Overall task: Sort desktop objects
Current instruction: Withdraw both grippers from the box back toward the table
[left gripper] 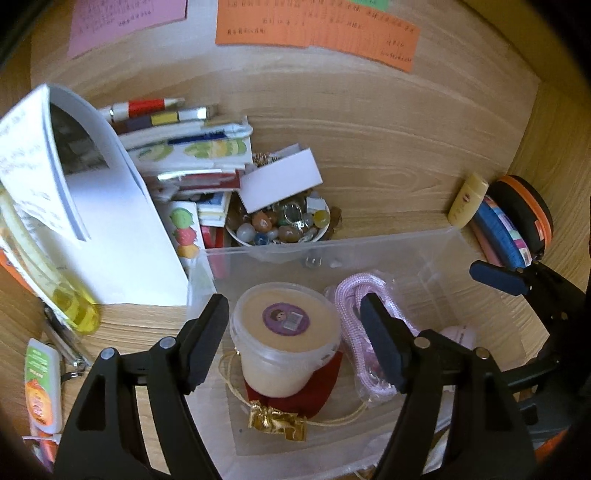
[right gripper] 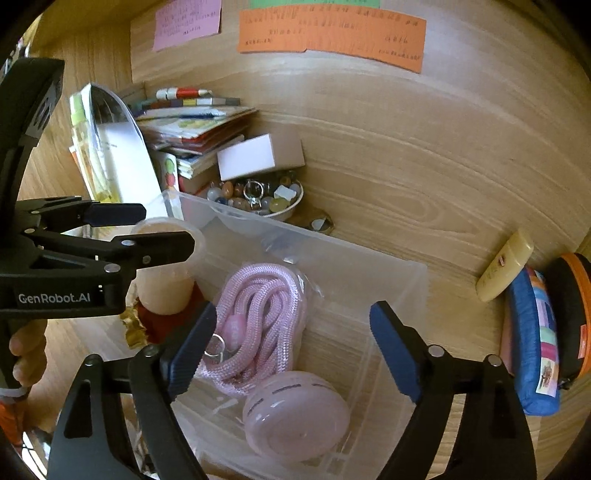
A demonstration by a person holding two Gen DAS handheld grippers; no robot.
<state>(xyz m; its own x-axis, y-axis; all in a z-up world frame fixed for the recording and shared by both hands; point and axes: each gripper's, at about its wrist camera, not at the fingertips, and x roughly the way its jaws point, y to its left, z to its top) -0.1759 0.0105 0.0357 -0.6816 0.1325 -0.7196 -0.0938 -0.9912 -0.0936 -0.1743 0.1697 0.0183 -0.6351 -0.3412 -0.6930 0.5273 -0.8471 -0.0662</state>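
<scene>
So far my clear plastic bin point(right gripper: 369, 273) holds the lidded cream tub point(left gripper: 284, 332) and coiled pink rope point(right gripper: 258, 314); both grippers, left point(left gripper: 295, 343) and right point(right gripper: 291, 350), gape empty, and the yellow bottle point(right gripper: 504, 266) waits outside.

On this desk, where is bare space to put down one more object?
Bare wood lies between the bowl of stones, the orange paper and the yellow tube. The far right corner of the clear bin is also free. The left side, around the book stack, is crowded.
</scene>
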